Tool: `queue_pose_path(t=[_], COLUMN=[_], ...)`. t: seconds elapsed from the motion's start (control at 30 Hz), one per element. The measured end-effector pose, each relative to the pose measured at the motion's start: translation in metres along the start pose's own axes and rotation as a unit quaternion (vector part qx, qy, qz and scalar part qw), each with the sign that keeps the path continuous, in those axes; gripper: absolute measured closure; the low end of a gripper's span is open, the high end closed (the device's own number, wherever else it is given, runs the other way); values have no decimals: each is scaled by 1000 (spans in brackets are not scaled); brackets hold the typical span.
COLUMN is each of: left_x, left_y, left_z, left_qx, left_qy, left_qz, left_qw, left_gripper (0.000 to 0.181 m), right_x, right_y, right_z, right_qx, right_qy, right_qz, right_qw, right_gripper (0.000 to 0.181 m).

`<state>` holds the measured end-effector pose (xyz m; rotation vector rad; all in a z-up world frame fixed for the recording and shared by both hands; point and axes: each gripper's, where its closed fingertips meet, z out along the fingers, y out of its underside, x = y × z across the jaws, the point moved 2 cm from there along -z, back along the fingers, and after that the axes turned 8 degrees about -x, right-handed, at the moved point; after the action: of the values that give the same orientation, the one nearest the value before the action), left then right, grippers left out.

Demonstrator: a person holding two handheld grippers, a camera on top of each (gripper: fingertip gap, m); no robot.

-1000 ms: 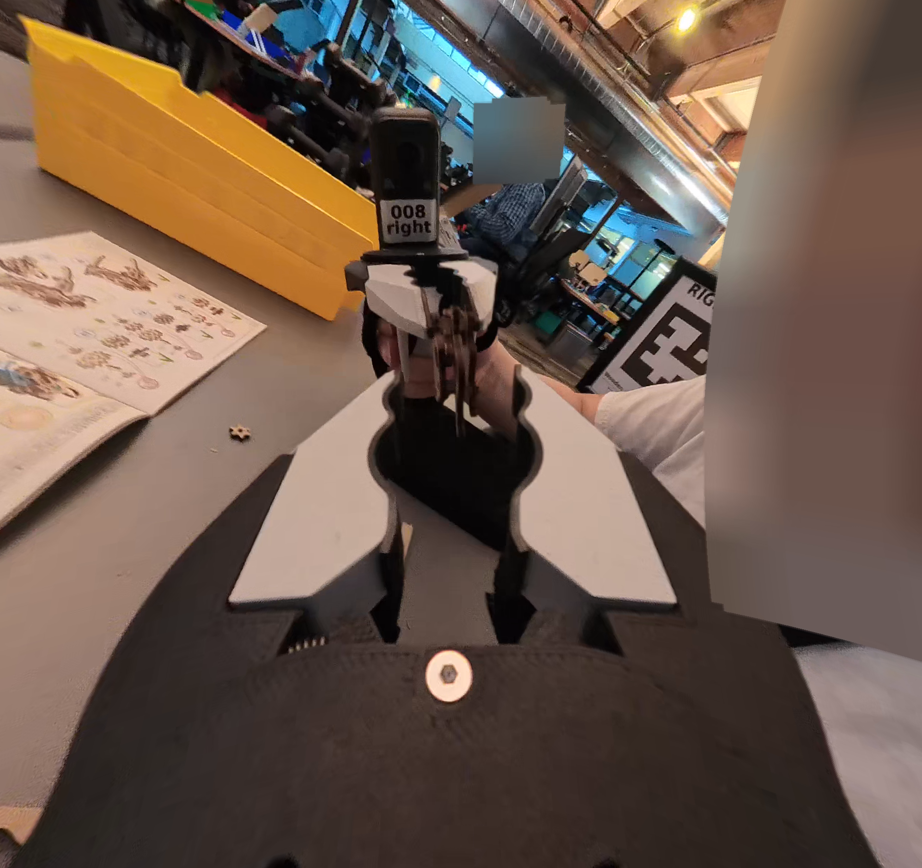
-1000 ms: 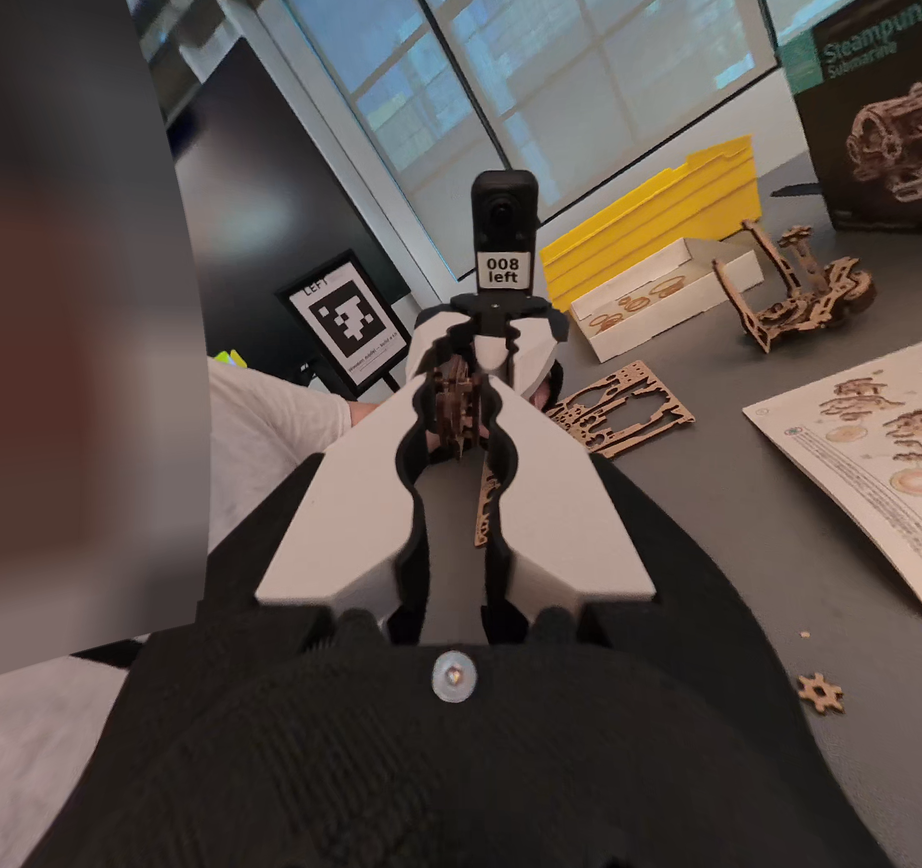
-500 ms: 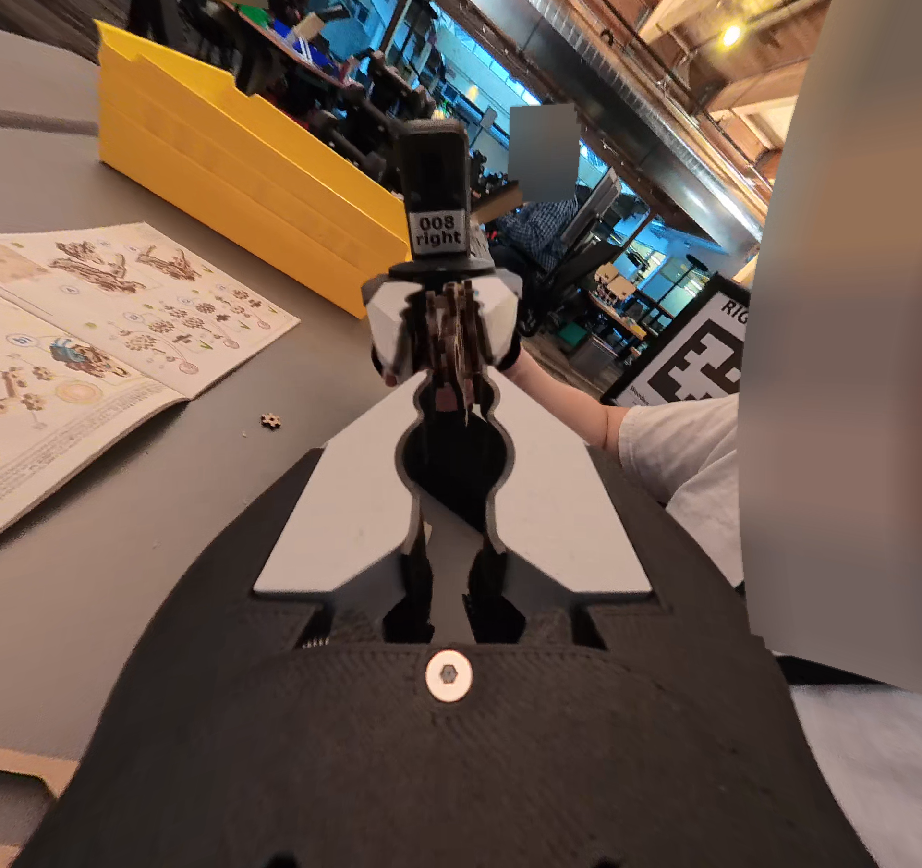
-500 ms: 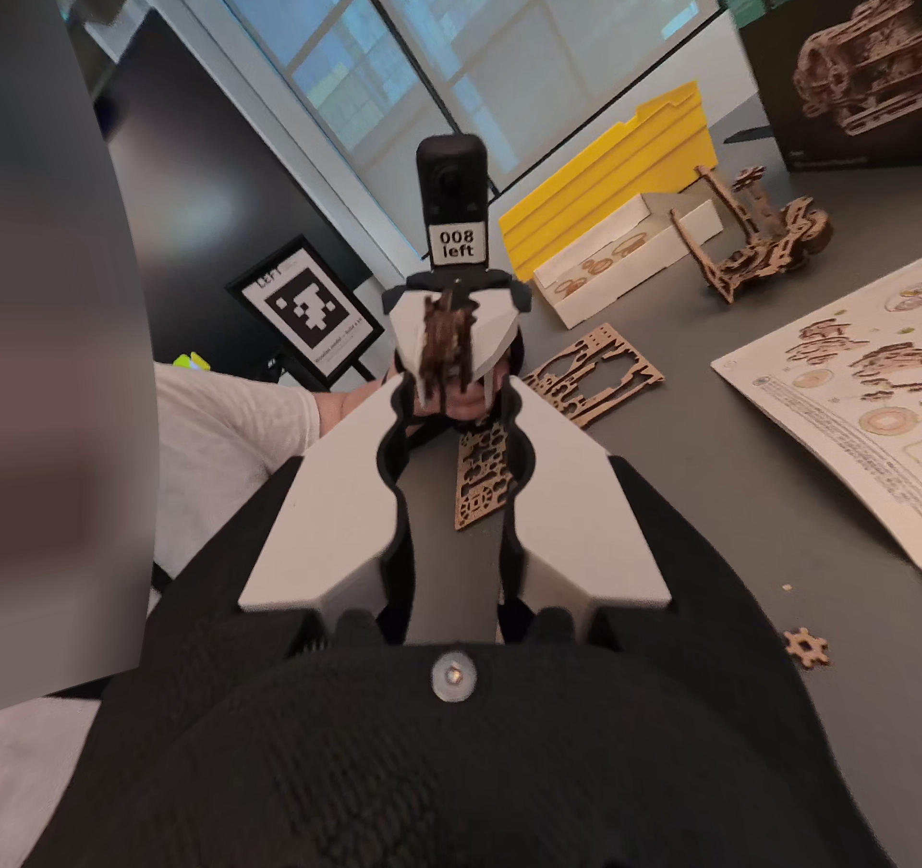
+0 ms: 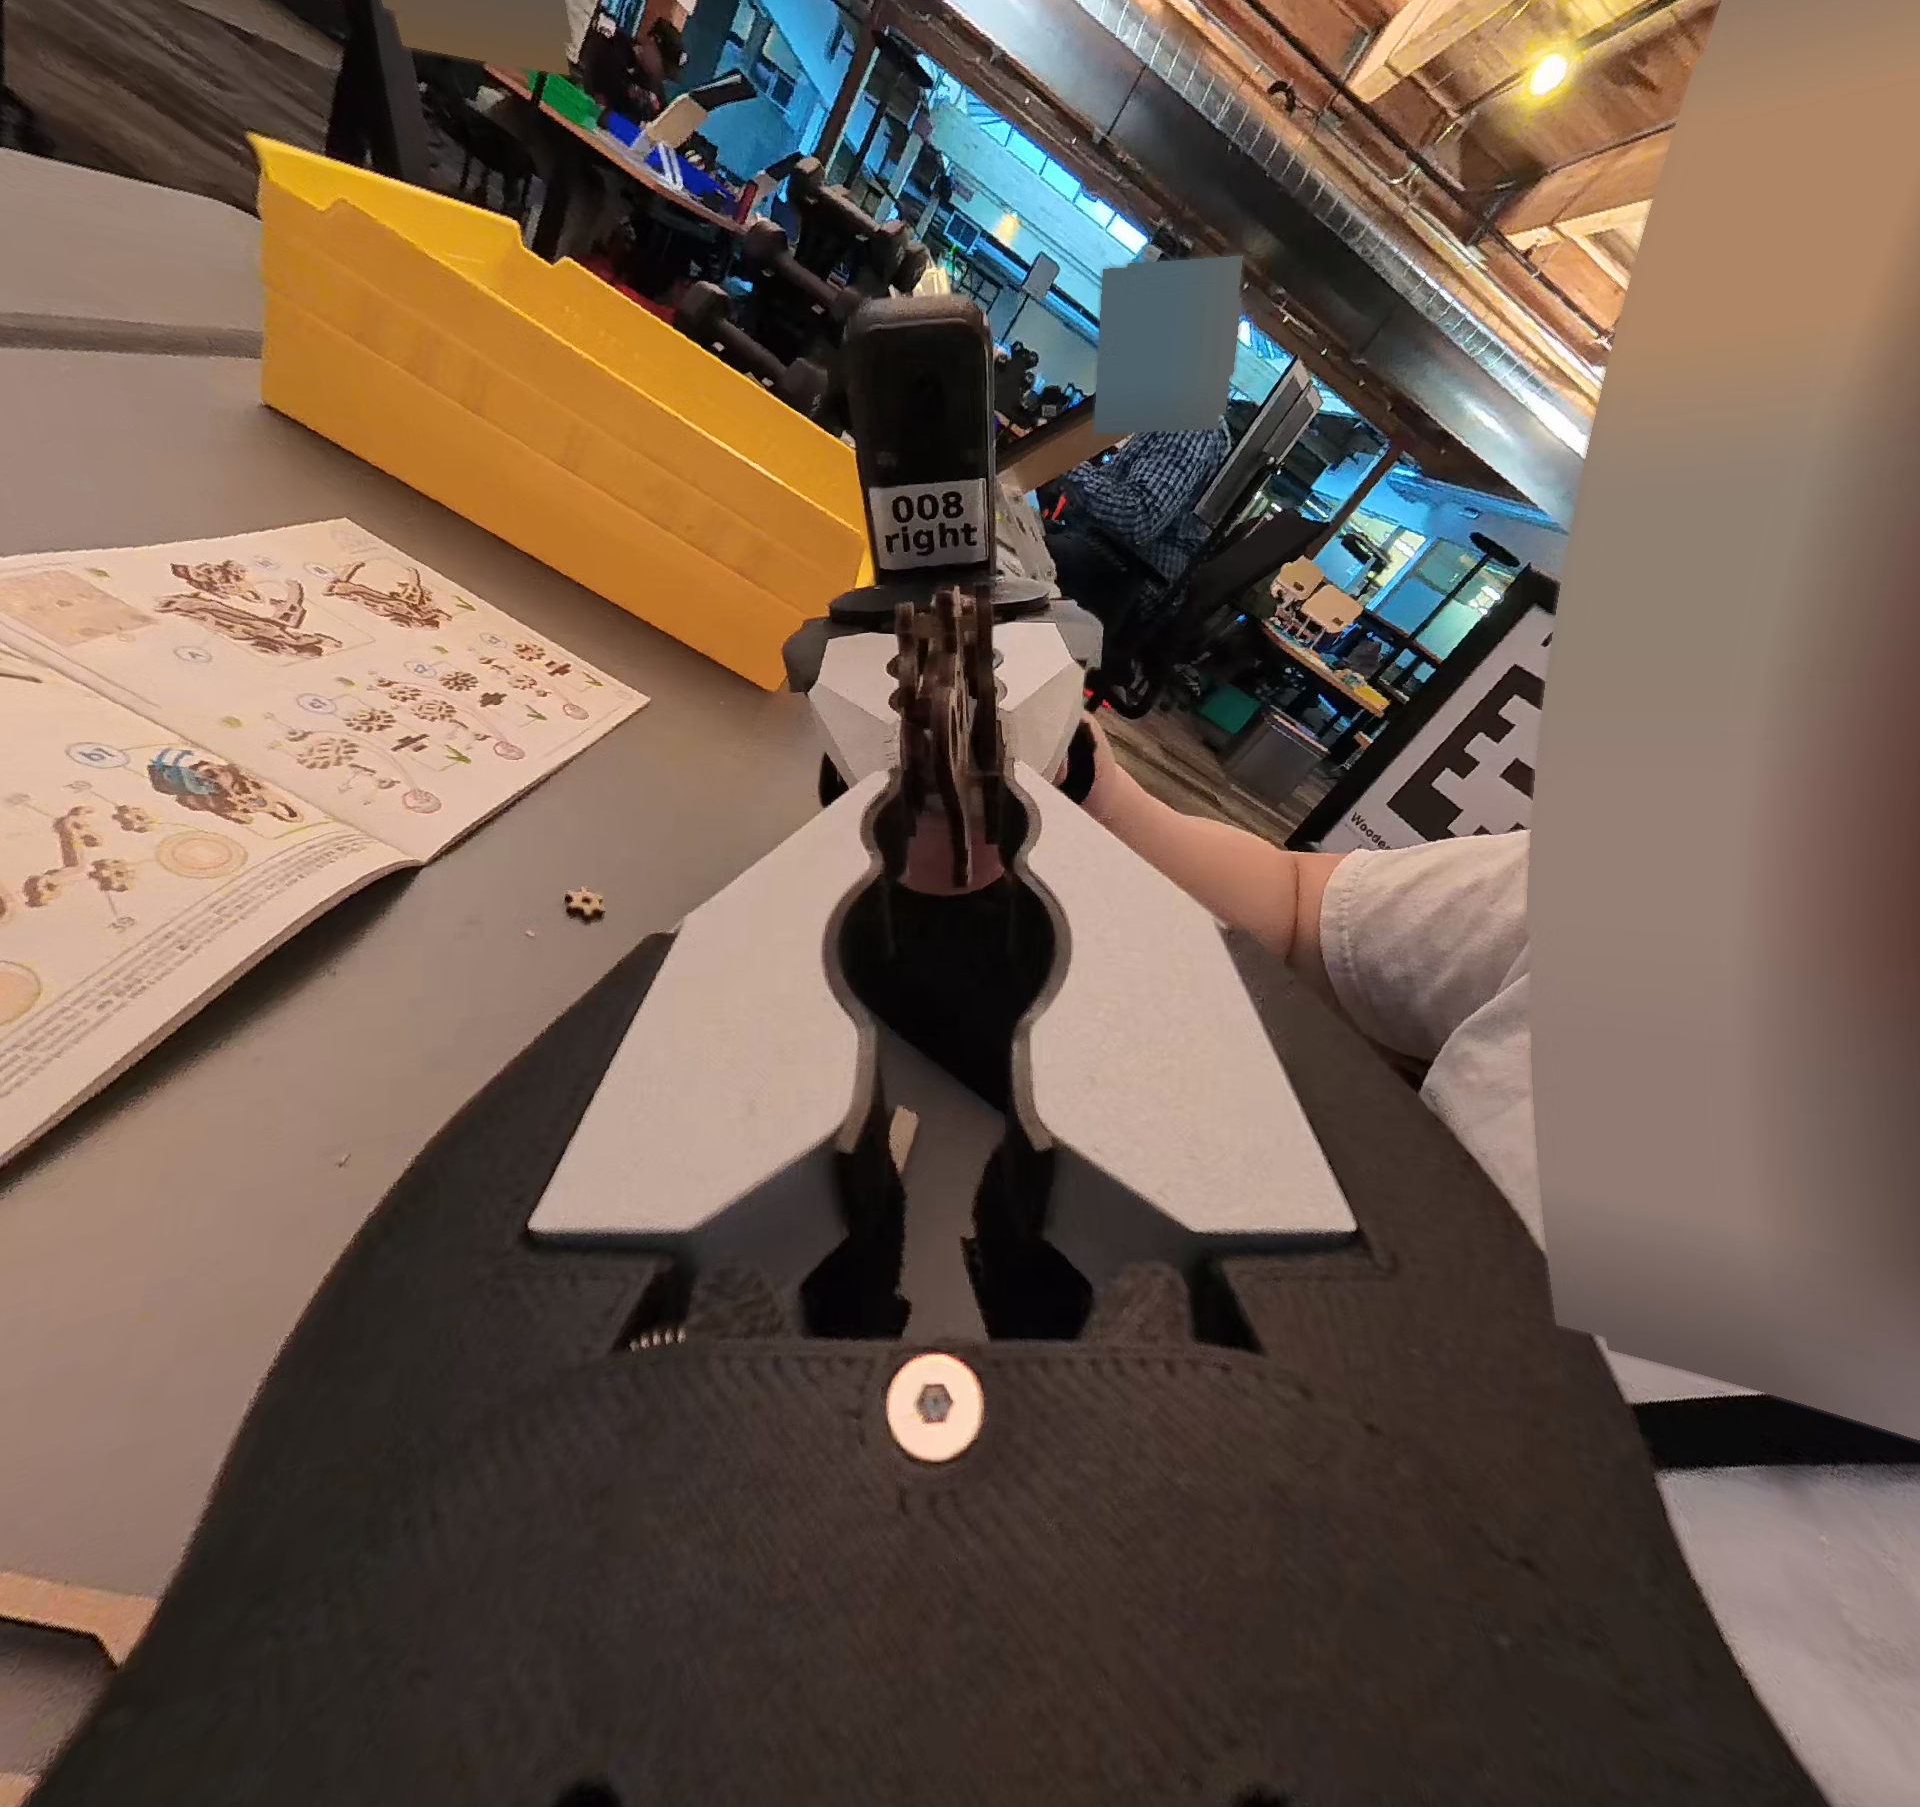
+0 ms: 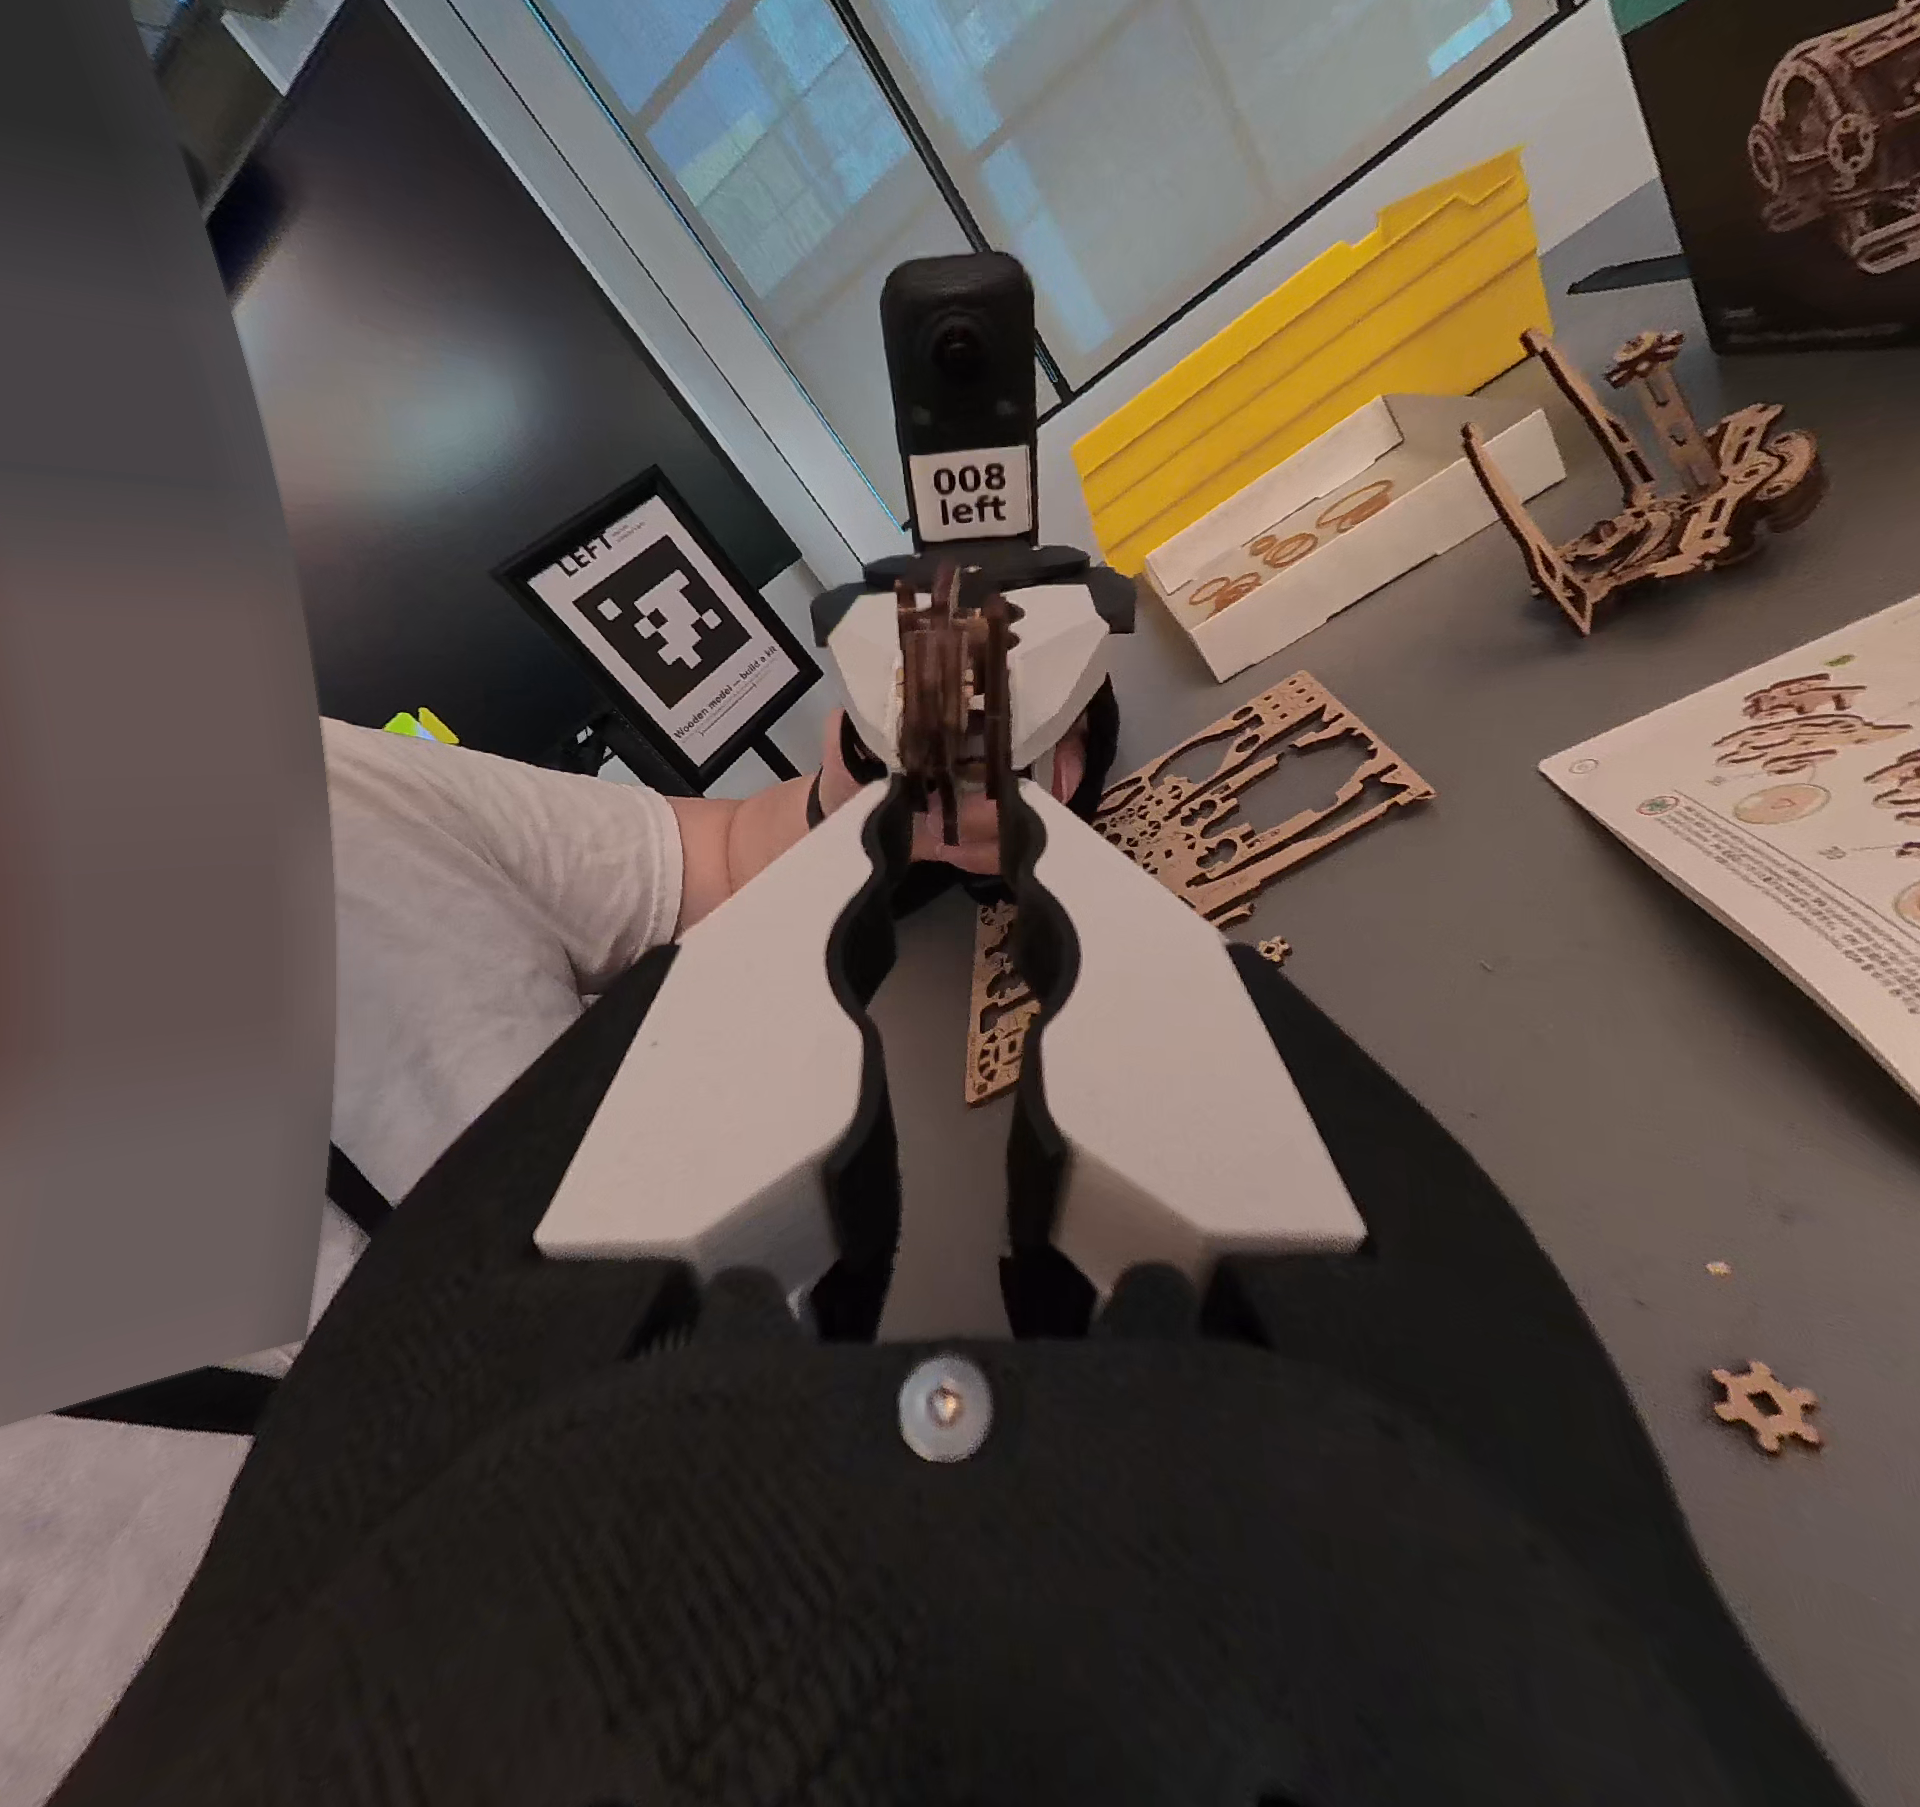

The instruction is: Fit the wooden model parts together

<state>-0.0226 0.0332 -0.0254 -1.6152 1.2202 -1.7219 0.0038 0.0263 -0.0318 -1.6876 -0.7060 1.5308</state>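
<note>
A small brown wooden gear assembly (image 5: 945, 708) is held in the air between my two grippers, which point at each other tip to tip. My left gripper (image 5: 948, 801) has its jaws nearly together around the near end of the assembly. The right gripper's grey fingers (image 5: 1039, 708) face me just behind it. In the right wrist view my right gripper (image 6: 948, 796) is shut on the same assembly (image 6: 940, 687), with the left gripper's white fingers (image 6: 1049, 656) right behind. A hand shows under each gripper.
On the grey table lie an instruction booklet (image 5: 260, 718), a yellow bin (image 5: 540, 427) and a loose small gear (image 5: 585, 903). The right wrist view shows wooden part sheets (image 6: 1268, 801), a white tray (image 6: 1351, 521), a partly built model (image 6: 1662, 510), the model box (image 6: 1787, 95) and another loose gear (image 6: 1766, 1409). My two grippers' fingertips are within a few centimetres of each other.
The two grippers have come closer together, tip to tip. The left gripper's jaws have narrowed around the assembly that the right gripper was holding.
</note>
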Motion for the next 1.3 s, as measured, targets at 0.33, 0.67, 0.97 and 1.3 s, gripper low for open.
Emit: queue_pose_path(t=[0.33,0.67,0.97,1.3], left_x=[3,9,21,35], left_y=[-2,-4,4,11], left_z=[0,1,0,3], left_qx=[8,3,-49,-58], left_qy=[2,3,-64,-65], left_qz=[5,35,238,323], left_qw=[1000,999,968,942], left_gripper=[167,160,161,162], right_x=[-3,-4,-21,-32], right_y=[-3,-6,0,4], right_z=[0,-4,-2,-4], right_qx=[6,28,-23,-69], right_qy=[1,-31,38,68], right_qz=[-10,-5,-240,-322], right_qw=[1000,999,970,942], right_gripper=[168,168,167,167])
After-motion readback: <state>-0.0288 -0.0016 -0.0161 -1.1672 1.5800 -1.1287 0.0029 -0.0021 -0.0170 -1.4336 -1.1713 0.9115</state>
